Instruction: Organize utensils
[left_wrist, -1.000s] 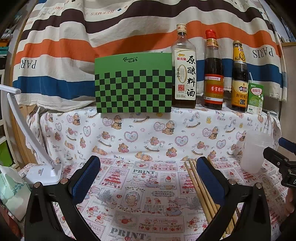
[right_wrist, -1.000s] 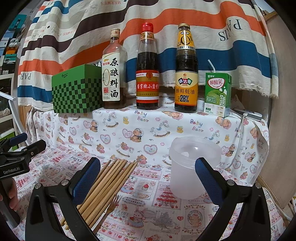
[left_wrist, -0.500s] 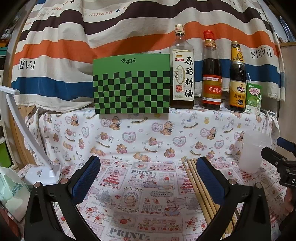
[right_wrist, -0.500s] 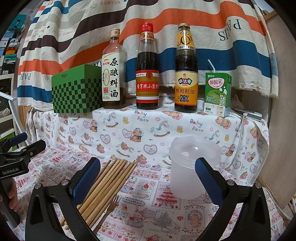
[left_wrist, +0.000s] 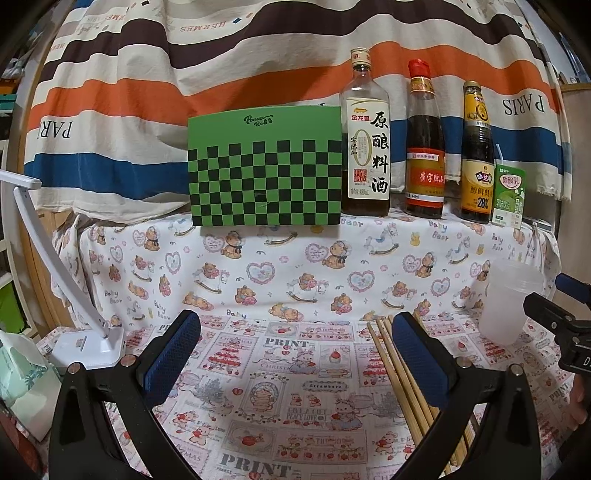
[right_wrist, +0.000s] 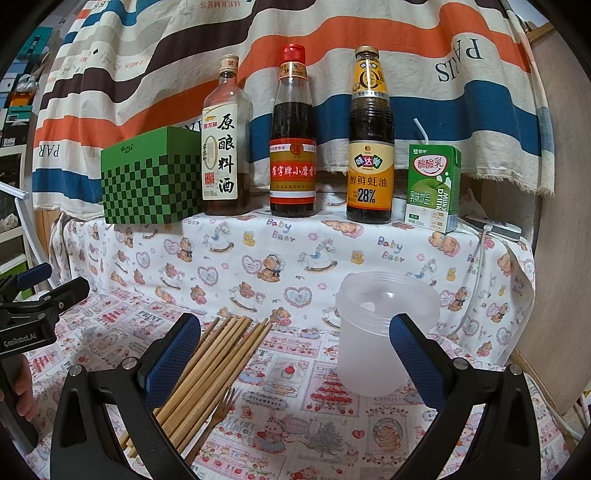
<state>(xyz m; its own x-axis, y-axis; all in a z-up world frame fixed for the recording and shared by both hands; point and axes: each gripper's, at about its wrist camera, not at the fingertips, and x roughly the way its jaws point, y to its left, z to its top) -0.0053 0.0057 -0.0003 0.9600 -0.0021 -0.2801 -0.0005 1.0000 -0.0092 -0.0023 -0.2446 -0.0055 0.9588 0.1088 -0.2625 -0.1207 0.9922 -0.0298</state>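
Several bamboo chopsticks (right_wrist: 214, 365) lie in a bundle on the printed cloth, with a small wooden fork (right_wrist: 218, 413) beside them. They also show in the left wrist view (left_wrist: 400, 373), partly behind my right finger. A translucent plastic cup (right_wrist: 384, 332) stands upright to their right, also in the left wrist view (left_wrist: 511, 299). My left gripper (left_wrist: 295, 354) is open and empty, left of the chopsticks. My right gripper (right_wrist: 295, 358) is open and empty, above the cloth between chopsticks and cup.
A raised shelf at the back holds a green checkered box (left_wrist: 264, 166), three sauce bottles (right_wrist: 293, 133) and a green milk carton (right_wrist: 432, 188). A white desk lamp (left_wrist: 88, 343) stands at the left. A white cable (right_wrist: 476, 280) hangs at the right.
The left gripper has drawn back slightly, so the box and bottles look a little smaller. The right gripper has not moved.
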